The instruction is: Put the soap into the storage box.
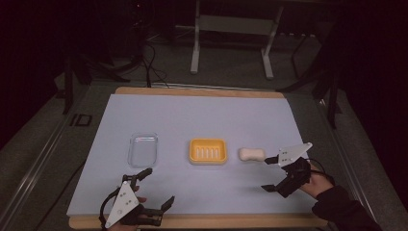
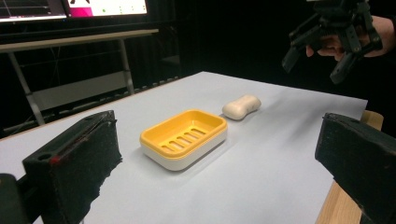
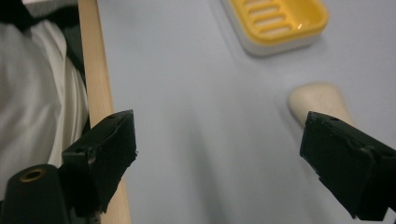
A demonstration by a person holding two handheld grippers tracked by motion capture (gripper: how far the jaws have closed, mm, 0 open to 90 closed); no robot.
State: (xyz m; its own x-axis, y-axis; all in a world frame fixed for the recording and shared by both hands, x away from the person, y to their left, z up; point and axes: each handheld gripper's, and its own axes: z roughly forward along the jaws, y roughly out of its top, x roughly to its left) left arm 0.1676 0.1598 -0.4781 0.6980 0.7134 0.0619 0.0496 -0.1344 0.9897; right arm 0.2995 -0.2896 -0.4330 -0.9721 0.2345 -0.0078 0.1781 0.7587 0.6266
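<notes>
Fingers of both grippers, left (image 1: 153, 187) and right (image 1: 270, 173), spread wide, empty; smooth peanut-shaped soap (image 1: 252, 154) beside ribbed yellow dish (image 1: 208, 151).

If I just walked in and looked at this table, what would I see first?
Probably the bright yellow soap dish in the middle of the pale sheet, because it is the only strong colour there. Right beside it lies a cream bar of soap, with the right gripper open next to it. On the dish's other side sits a clear plastic lid, and the left gripper waits open near the table's front edge.
</notes>
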